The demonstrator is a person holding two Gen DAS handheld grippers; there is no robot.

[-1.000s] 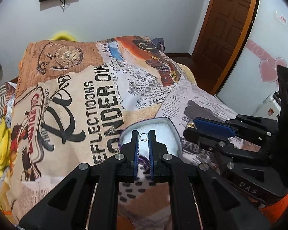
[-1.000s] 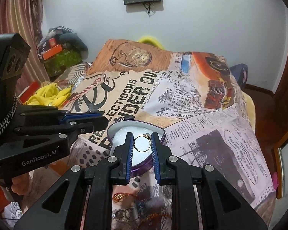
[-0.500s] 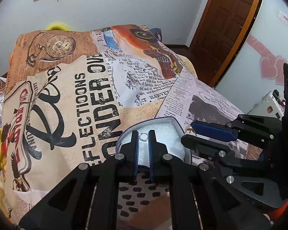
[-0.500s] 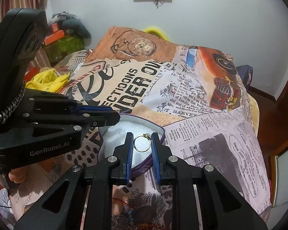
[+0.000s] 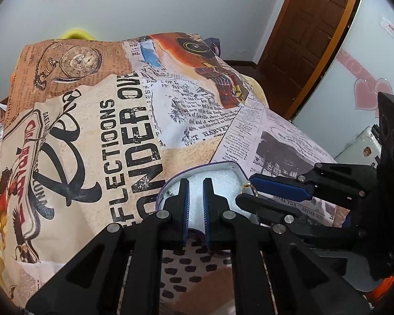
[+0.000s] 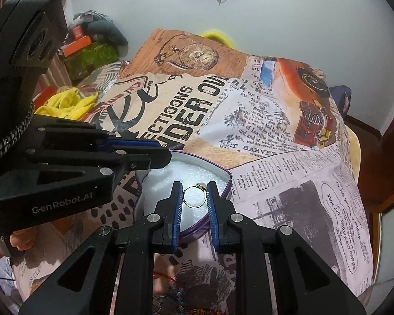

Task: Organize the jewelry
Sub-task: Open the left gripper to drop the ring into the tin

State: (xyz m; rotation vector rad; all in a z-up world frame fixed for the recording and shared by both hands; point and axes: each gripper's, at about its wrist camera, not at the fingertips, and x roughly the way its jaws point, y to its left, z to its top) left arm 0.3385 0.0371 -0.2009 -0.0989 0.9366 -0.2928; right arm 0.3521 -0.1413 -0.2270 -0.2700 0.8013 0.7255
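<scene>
Gold ring (image 6: 194,196) clamped between right gripper (image 6: 195,197) jaws, above foam-lined tin (image 6: 224,174); left gripper (image 5: 195,193) jaws shut, empty.

From my remote station I read the following legible markings. The body of the left claw (image 6: 155,155), at 9 o'clock in the right wrist view, carries the brand "GenRobot.AI" in light lettering. The printed bedspread (image 5: 134,131) carries the rest. Large black capitals, cut off at the folds, read "FLECTIOONS" and "ONDER OVE" in the left wrist view, and "ECTIOONS" and "DER OV" in the right wrist view. A newspaper-style panel toward 12 o'clock shows "T. HARVEY". A pale panel at 3 o'clock holds an oval caption ending "SHOP WORK". Remaining fine print is too small for me to read.
</scene>
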